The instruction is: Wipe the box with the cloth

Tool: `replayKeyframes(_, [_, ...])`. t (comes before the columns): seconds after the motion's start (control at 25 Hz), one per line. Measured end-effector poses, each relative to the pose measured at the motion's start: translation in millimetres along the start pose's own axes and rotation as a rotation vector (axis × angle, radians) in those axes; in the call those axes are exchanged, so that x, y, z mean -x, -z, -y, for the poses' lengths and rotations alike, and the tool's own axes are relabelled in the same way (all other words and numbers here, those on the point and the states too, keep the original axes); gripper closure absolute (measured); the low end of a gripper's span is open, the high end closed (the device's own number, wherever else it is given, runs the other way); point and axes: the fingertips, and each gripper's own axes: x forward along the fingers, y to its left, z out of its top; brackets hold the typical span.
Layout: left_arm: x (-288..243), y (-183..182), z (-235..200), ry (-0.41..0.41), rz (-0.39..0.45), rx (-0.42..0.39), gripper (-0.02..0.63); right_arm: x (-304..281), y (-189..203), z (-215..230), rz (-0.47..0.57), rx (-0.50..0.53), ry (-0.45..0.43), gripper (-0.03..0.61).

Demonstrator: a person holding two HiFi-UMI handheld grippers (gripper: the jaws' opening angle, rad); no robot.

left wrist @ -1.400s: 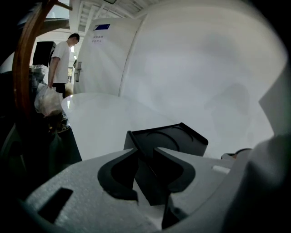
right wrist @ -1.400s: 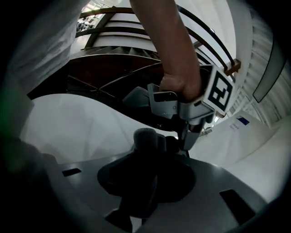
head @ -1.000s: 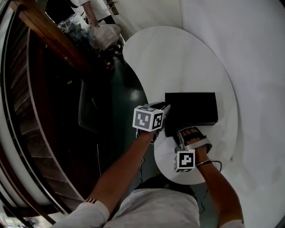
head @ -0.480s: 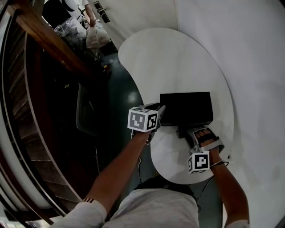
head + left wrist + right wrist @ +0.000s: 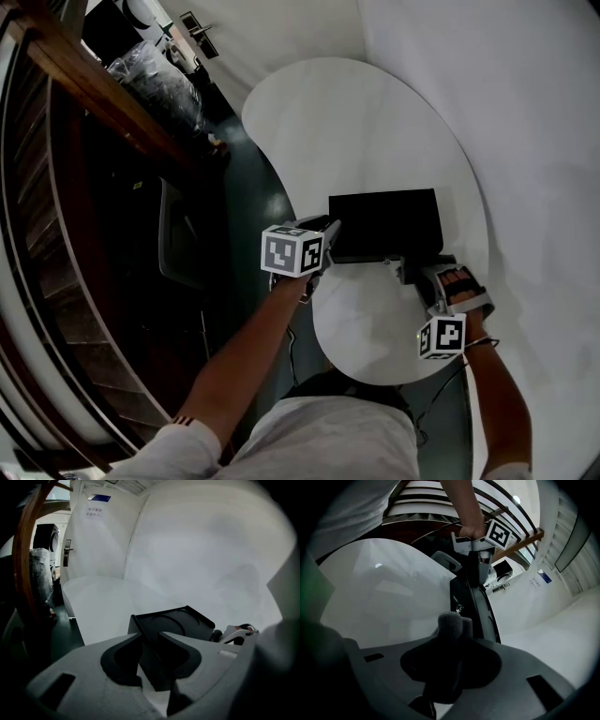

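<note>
A flat black box (image 5: 382, 225) lies on the white table (image 5: 356, 122). My left gripper (image 5: 328, 231) is shut on the box's left end; in the left gripper view its jaws (image 5: 150, 641) clamp the near corner of the box (image 5: 180, 620). My right gripper (image 5: 410, 271) is at the right part of the box's near side, shut on a dark grey cloth (image 5: 451, 624). The folded tip of the cloth sticks out past the jaws, right up against the edge of the box (image 5: 480, 606). In the head view the cloth is hard to make out.
The table is rounded and narrow at my end, with a white wall to the right. A dark chair (image 5: 183, 244) and dark floor lie left of the table. A wooden stair rail (image 5: 94, 84) and plastic-wrapped bags (image 5: 155, 80) are at the far left.
My right gripper has slid with the cloth to the right along the box's near side, from near its left corner to its right part. The left gripper keeps its hold.
</note>
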Motion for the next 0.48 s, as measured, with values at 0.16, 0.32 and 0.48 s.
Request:
replayKeyframes(0.16, [0.7, -0.1, -0.8, -0.004, 0.000, -0.003, 0.500, 10.3, 21.3, 1.8, -0.042, -0.043, 0.007, 0.479])
replayKeyframes(0.32, [0.9, 0.4, -1.0, -0.006, -0.008, -0.011, 0.500, 16.7, 33.2, 3.2, -0.072, -0.076, 0.014, 0.479])
replayKeyframes(0.48, [4.4, 0.5, 0.1, -0.002, -0.015, -0.024, 0.500, 26.4, 32.5, 9.8, -0.077, -0.105, 0.023, 0.479])
